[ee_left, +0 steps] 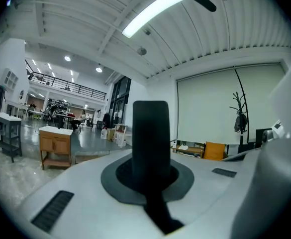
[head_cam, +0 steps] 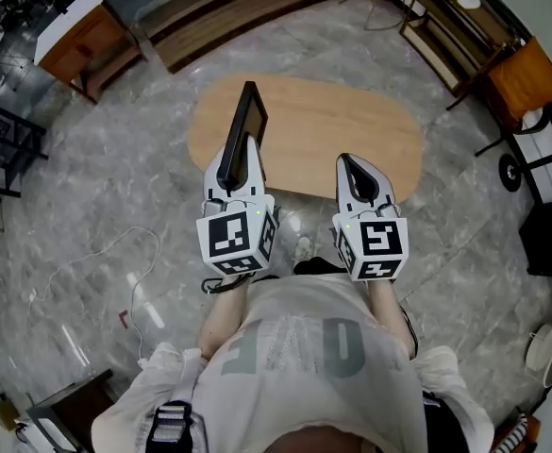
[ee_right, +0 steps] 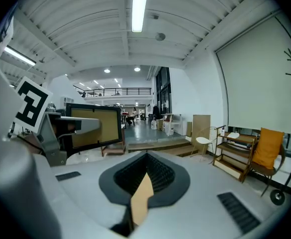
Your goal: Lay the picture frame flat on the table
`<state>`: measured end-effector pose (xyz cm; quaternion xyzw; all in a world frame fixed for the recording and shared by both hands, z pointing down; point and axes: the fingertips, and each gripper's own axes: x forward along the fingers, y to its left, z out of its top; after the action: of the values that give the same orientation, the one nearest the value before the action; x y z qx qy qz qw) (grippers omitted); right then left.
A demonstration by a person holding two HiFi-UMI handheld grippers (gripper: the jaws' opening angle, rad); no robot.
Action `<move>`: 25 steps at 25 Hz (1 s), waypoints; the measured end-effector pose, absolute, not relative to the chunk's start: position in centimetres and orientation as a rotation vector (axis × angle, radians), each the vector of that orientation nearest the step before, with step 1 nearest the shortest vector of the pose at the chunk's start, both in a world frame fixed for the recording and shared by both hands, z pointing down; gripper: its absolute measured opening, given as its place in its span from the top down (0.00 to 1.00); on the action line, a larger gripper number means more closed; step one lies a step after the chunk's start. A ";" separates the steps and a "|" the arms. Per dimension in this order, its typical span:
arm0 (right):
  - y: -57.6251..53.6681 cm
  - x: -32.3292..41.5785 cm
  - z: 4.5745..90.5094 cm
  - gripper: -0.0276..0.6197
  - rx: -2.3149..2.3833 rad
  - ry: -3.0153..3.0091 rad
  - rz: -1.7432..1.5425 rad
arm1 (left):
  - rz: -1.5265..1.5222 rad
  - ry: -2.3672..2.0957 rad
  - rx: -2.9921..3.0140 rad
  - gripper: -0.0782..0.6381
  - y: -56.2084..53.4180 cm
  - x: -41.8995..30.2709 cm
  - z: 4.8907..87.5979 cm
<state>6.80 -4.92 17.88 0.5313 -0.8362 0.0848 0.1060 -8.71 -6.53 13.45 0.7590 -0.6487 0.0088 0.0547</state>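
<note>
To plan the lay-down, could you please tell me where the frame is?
In the head view, the frame stands on edge in the left gripper, at the left end of the table.

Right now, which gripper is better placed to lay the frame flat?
Left. The left gripper is shut on the frame and holds it upright over the table, so it only needs to tip the frame down. The right gripper is beside it, jaws together, holding nothing.
</note>
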 end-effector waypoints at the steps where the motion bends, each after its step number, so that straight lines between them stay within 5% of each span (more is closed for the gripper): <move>1: -5.9 7.0 17.8 0.95 1.554 -2.467 0.251 | 0.030 -1.971 2.300 0.87 -7.5 -8.5 13.4; 25: -13.5 7.1 15.6 0.95 1.781 -2.442 0.263 | 0.010 -1.858 2.425 0.87 -16.4 -7.9 13.1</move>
<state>7.08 -13.52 15.64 0.5862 -0.8037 0.0865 0.0539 -7.95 -16.40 13.07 0.7930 -0.6076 0.0033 0.0435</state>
